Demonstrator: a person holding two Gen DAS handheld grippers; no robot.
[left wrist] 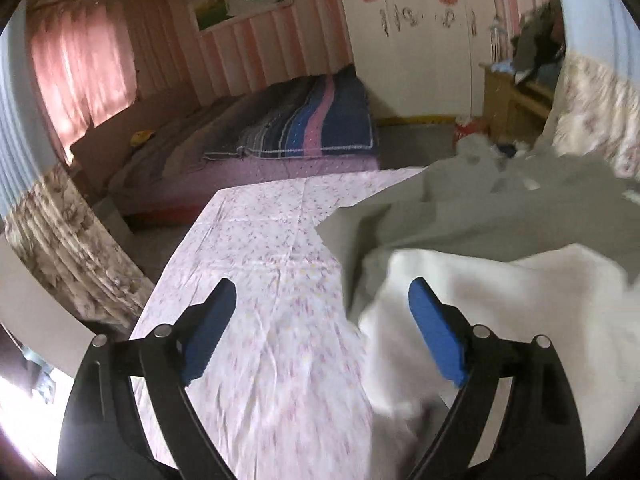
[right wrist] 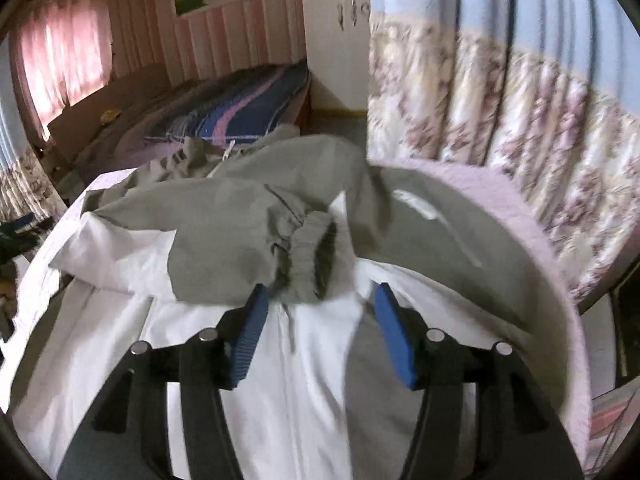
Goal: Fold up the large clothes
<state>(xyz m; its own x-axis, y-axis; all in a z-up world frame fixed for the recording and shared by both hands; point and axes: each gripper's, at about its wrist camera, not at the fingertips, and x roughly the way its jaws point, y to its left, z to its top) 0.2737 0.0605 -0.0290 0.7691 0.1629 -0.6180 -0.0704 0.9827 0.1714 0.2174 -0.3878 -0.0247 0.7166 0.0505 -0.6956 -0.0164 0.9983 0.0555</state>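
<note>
Grey-and-white jacket (right wrist: 224,216), crumpled, on the floral sheet (left wrist: 256,248) of the table. White lower panels (right wrist: 132,264) with a central zip seam; grey upper part bunched, elastic cuff (right wrist: 308,248) of one sleeve flopped over the white. Long axis roughly away from the right gripper (right wrist: 318,300) toward the striped bed (right wrist: 224,112); exact facing unclear. Right gripper: fingers apart, cuff just beyond the tips, no grip seen. Left gripper (left wrist: 320,296): fingers spread wide, right pad (left wrist: 436,332) at the jacket's white edge, holding nothing.
</note>
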